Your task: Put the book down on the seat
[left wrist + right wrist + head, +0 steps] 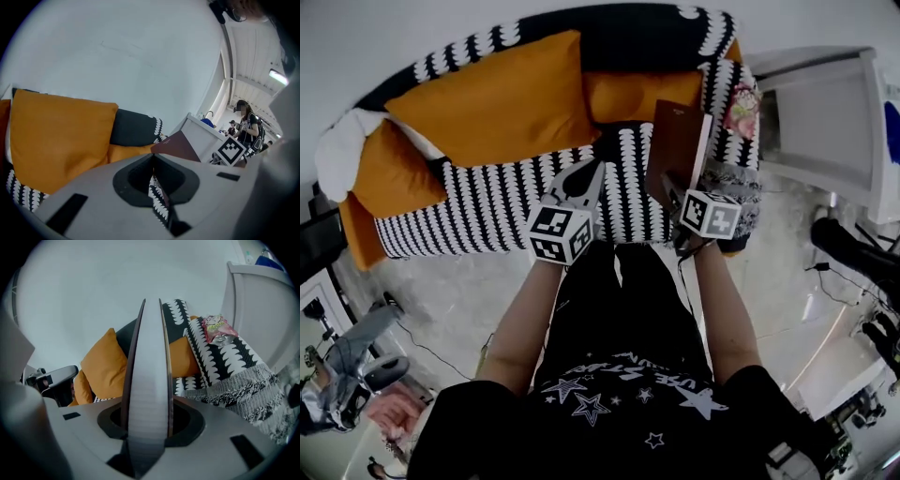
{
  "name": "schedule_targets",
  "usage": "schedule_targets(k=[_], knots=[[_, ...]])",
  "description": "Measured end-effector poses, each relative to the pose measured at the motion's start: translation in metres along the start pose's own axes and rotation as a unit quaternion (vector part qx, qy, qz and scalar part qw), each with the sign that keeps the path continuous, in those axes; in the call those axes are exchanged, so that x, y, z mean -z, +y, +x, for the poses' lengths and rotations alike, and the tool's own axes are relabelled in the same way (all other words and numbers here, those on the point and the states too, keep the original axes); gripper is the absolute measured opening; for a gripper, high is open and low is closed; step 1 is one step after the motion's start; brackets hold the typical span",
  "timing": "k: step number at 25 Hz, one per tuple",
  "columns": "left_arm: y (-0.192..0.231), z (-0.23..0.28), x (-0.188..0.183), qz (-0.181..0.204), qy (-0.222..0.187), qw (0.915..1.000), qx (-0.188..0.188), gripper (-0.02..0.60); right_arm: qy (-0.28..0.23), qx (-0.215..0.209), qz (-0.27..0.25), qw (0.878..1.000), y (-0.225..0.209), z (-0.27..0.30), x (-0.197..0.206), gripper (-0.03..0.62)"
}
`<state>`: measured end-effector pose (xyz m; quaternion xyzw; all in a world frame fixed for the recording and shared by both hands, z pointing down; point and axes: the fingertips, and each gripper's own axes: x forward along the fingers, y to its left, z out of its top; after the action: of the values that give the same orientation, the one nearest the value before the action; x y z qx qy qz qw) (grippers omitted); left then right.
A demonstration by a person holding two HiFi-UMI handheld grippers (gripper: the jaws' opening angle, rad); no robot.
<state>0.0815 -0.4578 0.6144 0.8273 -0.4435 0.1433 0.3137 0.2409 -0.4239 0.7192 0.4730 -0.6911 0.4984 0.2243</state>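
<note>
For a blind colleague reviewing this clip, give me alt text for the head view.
Seen from above, the right gripper holds a dark brown book upright over the black-and-white patterned sofa seat, which is backed by orange cushions. The left gripper hangs beside it, jaws together and empty.

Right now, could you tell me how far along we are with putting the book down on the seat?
Done: the book is picked up, clamped upright in the right gripper. In hand: it hangs over the right end of the striped seat. Remaining: lower it, lay it down and release; the left gripper is shut, empty.
</note>
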Motion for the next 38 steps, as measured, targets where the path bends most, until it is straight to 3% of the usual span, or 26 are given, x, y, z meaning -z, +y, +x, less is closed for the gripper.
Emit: schedule_targets(k=[10, 24, 30, 38], knots=[[0.016, 0.031, 0.030, -0.003, 0.036, 0.9993, 0.014, 0.009, 0.008, 0.034, 0.031, 0.999, -0.035, 0.037, 0.018, 0.156], [0.022, 0.047, 0.025, -0.003, 0.030, 0.9994, 0.018, 0.009, -0.005, 0.027, 0.034, 0.999, -0.041, 0.053, 0.018, 0.178], [0.017, 0.047, 0.022, 0.000, 0.027, 0.9995, 0.018, 0.009, -0.015, 0.059, 0.021, 0.998, -0.051, 0.043, 0.012, 0.261], [-0.001, 0.028, 0.012, 0.009, 0.016, 0.9996, 0.022, 0.009, -0.041, 0.112, 0.035, 0.992, -0.066, -0.004, 0.014, 0.270]])
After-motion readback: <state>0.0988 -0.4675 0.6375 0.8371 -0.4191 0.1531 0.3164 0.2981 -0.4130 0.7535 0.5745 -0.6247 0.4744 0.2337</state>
